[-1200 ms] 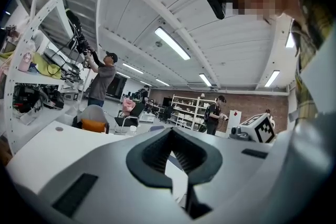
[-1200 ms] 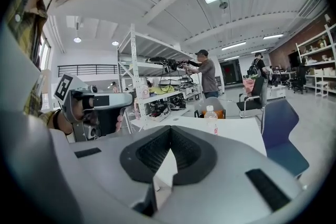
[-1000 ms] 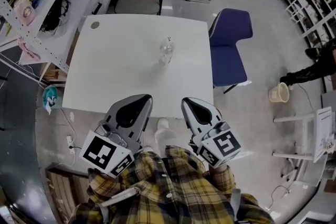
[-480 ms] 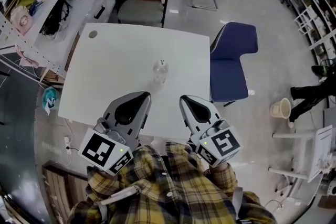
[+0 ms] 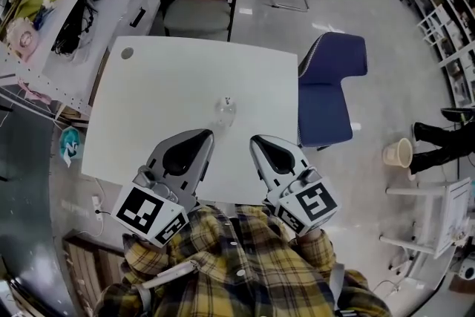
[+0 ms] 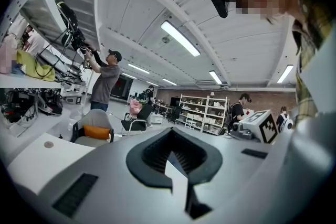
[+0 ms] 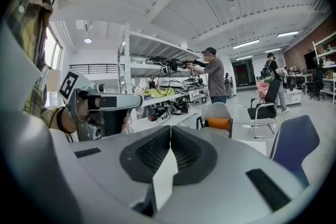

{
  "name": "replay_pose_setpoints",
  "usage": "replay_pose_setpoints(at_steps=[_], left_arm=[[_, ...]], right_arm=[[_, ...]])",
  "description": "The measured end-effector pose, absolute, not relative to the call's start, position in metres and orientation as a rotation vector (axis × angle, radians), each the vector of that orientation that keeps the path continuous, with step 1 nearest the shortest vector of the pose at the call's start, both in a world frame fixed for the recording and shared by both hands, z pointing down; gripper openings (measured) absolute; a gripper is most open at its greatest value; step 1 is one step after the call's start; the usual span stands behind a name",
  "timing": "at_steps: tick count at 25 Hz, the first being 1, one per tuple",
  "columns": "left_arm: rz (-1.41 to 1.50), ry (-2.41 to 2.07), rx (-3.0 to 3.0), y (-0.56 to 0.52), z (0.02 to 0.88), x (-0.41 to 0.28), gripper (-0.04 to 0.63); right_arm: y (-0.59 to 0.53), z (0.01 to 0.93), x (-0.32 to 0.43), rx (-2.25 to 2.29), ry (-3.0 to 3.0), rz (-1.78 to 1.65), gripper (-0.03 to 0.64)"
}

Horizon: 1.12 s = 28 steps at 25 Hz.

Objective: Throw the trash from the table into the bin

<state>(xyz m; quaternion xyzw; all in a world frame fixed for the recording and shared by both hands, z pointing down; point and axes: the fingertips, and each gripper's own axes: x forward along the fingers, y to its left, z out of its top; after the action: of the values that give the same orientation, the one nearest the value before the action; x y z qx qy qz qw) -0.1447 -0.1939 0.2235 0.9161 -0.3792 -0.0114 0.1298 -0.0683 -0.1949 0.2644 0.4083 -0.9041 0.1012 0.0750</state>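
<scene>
Facing clear bottle [image 5: 225, 110], print illegible: left gripper [image 5: 205, 136], right gripper [image 5: 257, 140] clenched, empty.

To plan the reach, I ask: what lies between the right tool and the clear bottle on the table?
Nothing: in the head view, only bare white table separates the right tool from the clear bottle.

Yellow plaid shirt [image 5: 237, 263], grey left gripper [image 5: 203, 136], grey right gripper [image 5: 257, 140] — black-and-white marker cubes [image 5: 148, 213].

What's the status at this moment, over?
Left gripper and right gripper both shut, empty. Small clear plastic bottle sits untouched on the white rectangular table, ahead of both. Nothing in between.
</scene>
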Motion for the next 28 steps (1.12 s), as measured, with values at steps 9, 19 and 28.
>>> replay_pose_setpoints(at_steps=[9,19,28], left_arm=[[0.005,-1.114,2.613,-0.216,0.24,-0.152,0.006],[0.077,-1.152,2.543,-0.228,0.272,-0.172,0.006],[0.131,-1.203,2.46,-0.232,0.3,-0.195,0.006]], right_arm=[[-0.217,0.275,-0.072,1.195,-2.717,0.355,0.0],[-0.244,0.32,-0.084,1.136,-2.691,0.445,0.079],[-0.26,0.387,-0.089,1.1,-2.511,0.476,0.23]])
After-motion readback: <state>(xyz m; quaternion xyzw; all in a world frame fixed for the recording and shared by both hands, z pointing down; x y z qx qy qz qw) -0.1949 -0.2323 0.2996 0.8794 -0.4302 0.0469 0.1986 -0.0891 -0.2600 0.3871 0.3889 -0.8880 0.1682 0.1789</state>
